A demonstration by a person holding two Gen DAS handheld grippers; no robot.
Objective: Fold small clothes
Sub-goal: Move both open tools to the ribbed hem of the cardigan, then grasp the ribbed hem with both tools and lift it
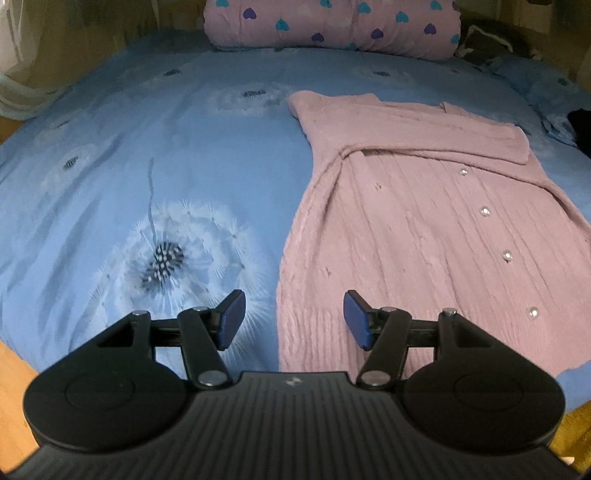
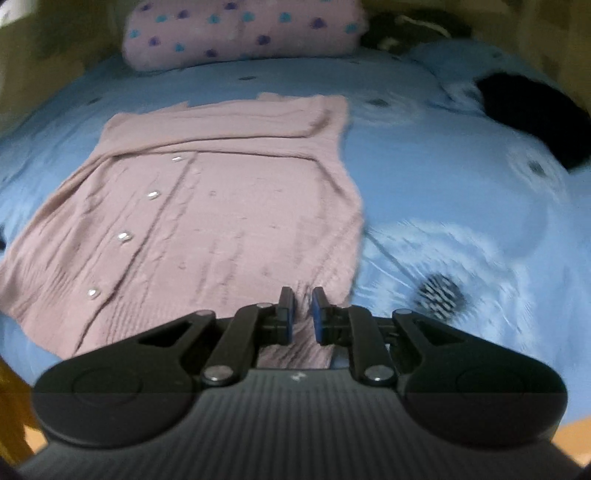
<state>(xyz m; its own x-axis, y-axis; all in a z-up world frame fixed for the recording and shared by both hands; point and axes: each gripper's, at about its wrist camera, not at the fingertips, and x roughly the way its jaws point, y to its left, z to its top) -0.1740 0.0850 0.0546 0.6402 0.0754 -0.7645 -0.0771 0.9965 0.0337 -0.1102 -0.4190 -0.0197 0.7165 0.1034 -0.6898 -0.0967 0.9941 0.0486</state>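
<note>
A pink knit cardigan [image 1: 417,221] with shiny buttons lies flat on the blue bed sheet [image 1: 147,147], its sleeves folded across the chest. My left gripper [image 1: 294,320] is open and empty, hovering over the cardigan's near left hem edge. In the right wrist view the cardigan [image 2: 221,206] fills the left middle. My right gripper [image 2: 303,314] has its jaws nearly closed with a narrow gap, just above the cardigan's near right hem; I cannot tell whether fabric is pinched.
A pink rolled quilt with hearts [image 1: 332,26] lies at the head of the bed. A black garment [image 2: 532,110] lies at the far right. The wooden floor [image 1: 14,398] shows past the bed's near edge.
</note>
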